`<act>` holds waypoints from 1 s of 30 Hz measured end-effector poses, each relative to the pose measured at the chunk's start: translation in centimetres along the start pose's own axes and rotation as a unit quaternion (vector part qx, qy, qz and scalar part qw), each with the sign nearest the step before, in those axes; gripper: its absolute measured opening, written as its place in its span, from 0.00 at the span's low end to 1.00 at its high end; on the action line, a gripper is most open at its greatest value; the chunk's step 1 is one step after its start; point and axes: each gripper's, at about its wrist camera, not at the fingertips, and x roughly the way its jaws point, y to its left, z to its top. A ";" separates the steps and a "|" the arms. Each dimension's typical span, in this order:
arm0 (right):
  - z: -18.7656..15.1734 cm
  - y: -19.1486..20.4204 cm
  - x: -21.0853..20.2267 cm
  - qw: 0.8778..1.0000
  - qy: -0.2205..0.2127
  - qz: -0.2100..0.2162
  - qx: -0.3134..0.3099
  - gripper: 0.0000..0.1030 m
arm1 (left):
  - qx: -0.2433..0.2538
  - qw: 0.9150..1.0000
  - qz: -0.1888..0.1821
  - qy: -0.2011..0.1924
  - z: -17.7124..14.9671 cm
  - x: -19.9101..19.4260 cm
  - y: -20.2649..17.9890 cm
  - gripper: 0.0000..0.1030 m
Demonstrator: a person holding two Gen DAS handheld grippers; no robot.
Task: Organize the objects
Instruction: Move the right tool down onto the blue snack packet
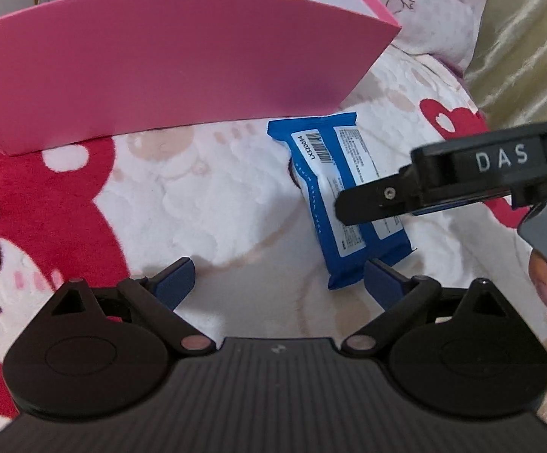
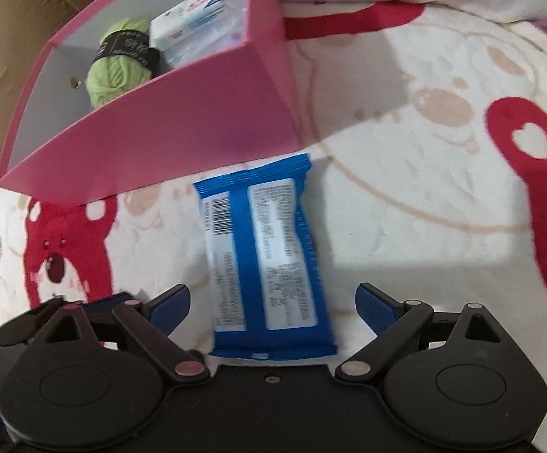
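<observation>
Both grippers' jaws are spread wide, nothing between the pads. The left gripper (image 1: 279,279) hovers over the blanket (image 1: 235,196). The right gripper (image 2: 273,302) straddles the near end of the blue packet (image 2: 266,260); its blue pads sit clear of the packet on either side.

In the left wrist view the right gripper (image 1: 352,207) enters from 3 o'clock, with one black finger lying across the blue packet (image 1: 334,188). White "DAS" lettering reads on its body. Whether that finger touches the packet, cannot tell.

The blue packet lies flat on the blanket, back side up, just outside the pink box (image 2: 183,124), its far end close to the box's near wall. It carries a barcode label reading "LX320054" plus two white panels of fine print, too small to read. Vertical white text runs along one edge and is also not legible.

The pink box sits at 11–12 o'clock in the right wrist view, with an open top and a grey-white interior. Inside are a green yarn ball (image 2: 117,71) with a black band (print on it unreadable) and a white pack (image 2: 194,19) with blue and red graphics, text too blurred to read.

The blanket is white plush with red bear figures.
</observation>
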 end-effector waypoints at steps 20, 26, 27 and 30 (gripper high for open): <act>0.4 -0.5 1.1 1.000 -0.008 -0.003 0.014 0.93 | -0.001 0.994 -0.059 -0.089 -1.2 1.3 -0.4 0.70; 0.9 0.1 1.9 1.000 0.008 -0.012 -0.005 0.90 | 0.035 0.994 -0.037 -0.092 -1.4 2.0 -1.6 0.63; 0.8 0.1 2.0 1.000 0.014 -0.013 -0.009 0.90 | 0.040 0.994 -0.032 -0.098 -1.5 2.0 -1.8 0.63; 0.9 0.4 2.2 0.999 0.022 -0.020 -0.017 0.90 | 0.036 0.993 -0.036 -0.106 -1.6 2.1 -1.9 0.54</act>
